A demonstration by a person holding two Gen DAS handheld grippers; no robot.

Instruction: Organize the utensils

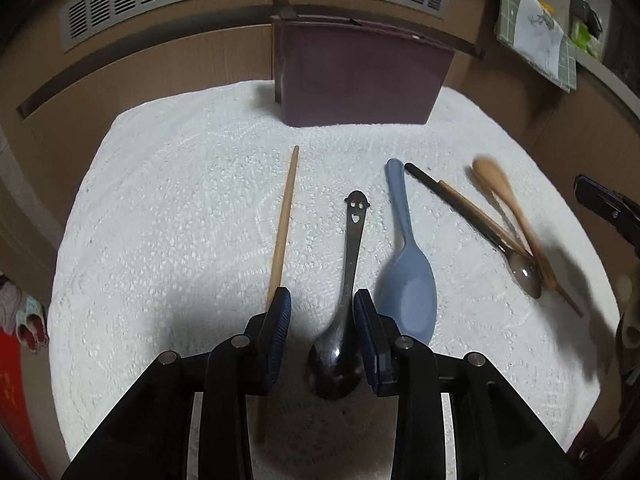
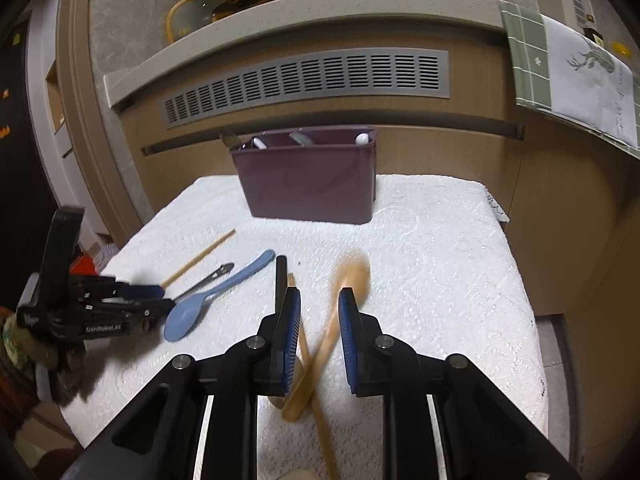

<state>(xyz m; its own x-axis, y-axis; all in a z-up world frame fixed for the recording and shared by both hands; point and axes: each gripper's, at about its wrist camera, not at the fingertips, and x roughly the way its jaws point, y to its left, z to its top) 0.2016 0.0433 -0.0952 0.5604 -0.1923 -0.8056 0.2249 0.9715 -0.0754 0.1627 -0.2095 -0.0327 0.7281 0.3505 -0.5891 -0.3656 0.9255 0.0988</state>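
Your left gripper (image 1: 322, 300) stands with jaws apart astride the metal spoon (image 1: 346, 300), not pressing it. Your right gripper (image 2: 319, 300) has jaws parted around the blurred wooden spoon (image 2: 340, 312), grip unclear. Both work over a white textured cloth (image 1: 180, 208) on the bench. The purple utensil holder (image 2: 308, 184), at upper centre, holds pale-tipped items, before a vented wooden cabinet (image 2: 304, 80).

Four spoons (image 1: 354, 264), two chopsticks (image 1: 282, 232) (perhaps), one purple holder (image 1: 356, 80).

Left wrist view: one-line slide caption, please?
Left tool open astride the smiley-handled metal spoon, between chopstick and blue spoon.
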